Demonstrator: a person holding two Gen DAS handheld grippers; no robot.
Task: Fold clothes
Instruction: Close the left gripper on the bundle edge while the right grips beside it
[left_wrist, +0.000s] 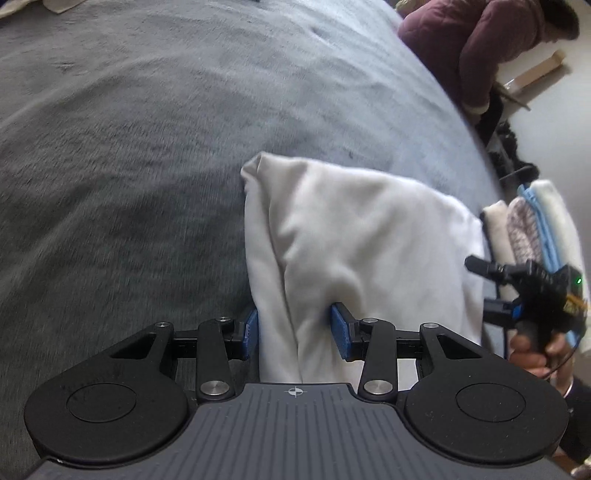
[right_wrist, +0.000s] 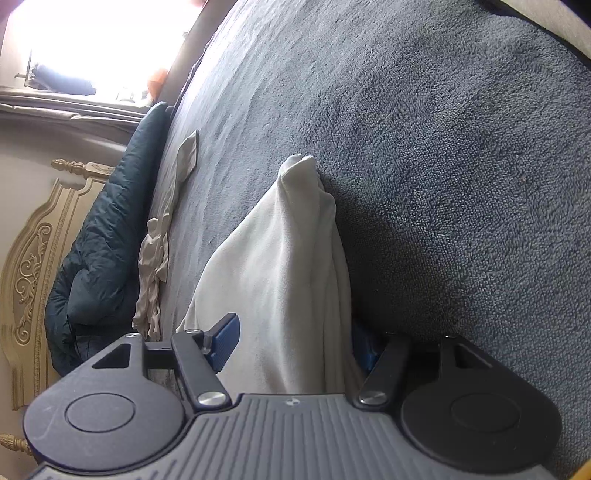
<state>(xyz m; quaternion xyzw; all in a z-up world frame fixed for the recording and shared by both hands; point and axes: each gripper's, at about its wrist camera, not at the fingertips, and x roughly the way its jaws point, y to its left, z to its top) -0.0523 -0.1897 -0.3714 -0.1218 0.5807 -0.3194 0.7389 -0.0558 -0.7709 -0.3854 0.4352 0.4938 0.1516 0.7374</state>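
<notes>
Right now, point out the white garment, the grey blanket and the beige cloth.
white garment (left_wrist: 354, 236), left wrist view, middle of its folded top.
grey blanket (left_wrist: 147, 147), left wrist view, bare stretch.
beige cloth (right_wrist: 155, 258), right wrist view, crumpled middle.

One bed (left_wrist: 147, 147), covered by one grey blanket (right_wrist: 443, 147). On the blanket lies one white garment (left_wrist: 351, 240), and two tools (left_wrist: 295, 334) (right_wrist: 291, 343), one per hand, each with two blue pads, sit at it. Farther along the bed from the white garment: one beige garment (right_wrist: 155, 266) and one dark padded jacket (right_wrist: 99, 251). Off the bed's edge, beside the white garment: one stack of about four folded cloths (left_wrist: 532, 225). One carved headboard (right_wrist: 29, 277)
</notes>
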